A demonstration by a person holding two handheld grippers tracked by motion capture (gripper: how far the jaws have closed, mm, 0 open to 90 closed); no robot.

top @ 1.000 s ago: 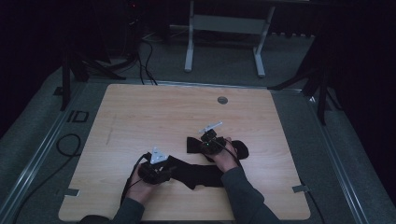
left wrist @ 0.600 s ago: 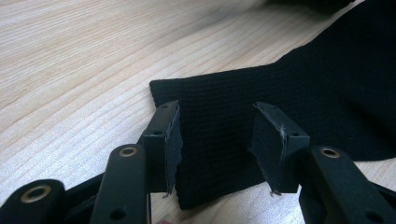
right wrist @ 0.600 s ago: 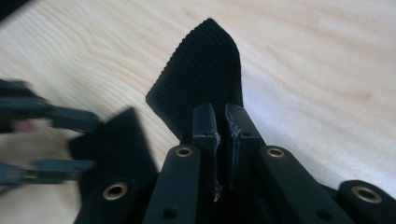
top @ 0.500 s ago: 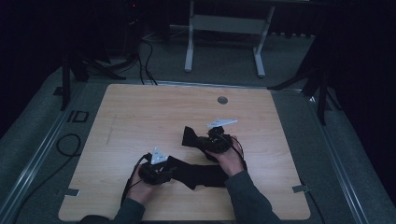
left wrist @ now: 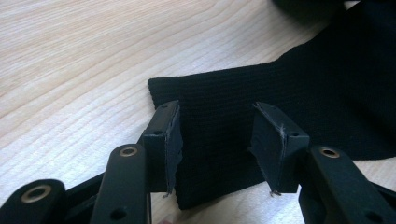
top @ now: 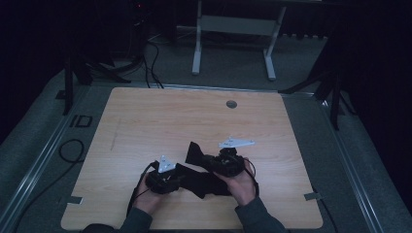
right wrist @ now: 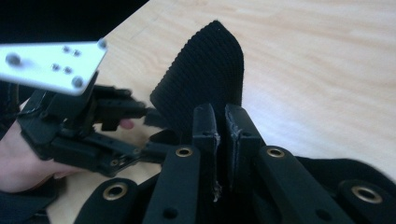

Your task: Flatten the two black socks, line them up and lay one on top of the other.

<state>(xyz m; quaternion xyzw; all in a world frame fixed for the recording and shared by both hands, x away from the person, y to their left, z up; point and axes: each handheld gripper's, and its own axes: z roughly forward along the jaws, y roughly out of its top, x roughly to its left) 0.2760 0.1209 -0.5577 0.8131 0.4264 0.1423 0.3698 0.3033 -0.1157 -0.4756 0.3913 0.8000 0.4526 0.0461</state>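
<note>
Black cloth (top: 204,179) lay on the wooden table (top: 145,126), near the 6 o'clock edge. Right gripper (right wrist: 223,122) clamped tight on one end (top: 195,151), lifted toward 11 o'clock, likely to fold it over. Left gripper (left wrist: 217,135) wide open around the other end, pinching nothing, maybe waiting to hold it flat.

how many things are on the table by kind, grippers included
black knitted cloth: 1
hand-held grippers: 2, the left gripper open over the cloth's edge, the right gripper shut on a lifted end
round grommet in the tabletop: 1
total: 4
</note>
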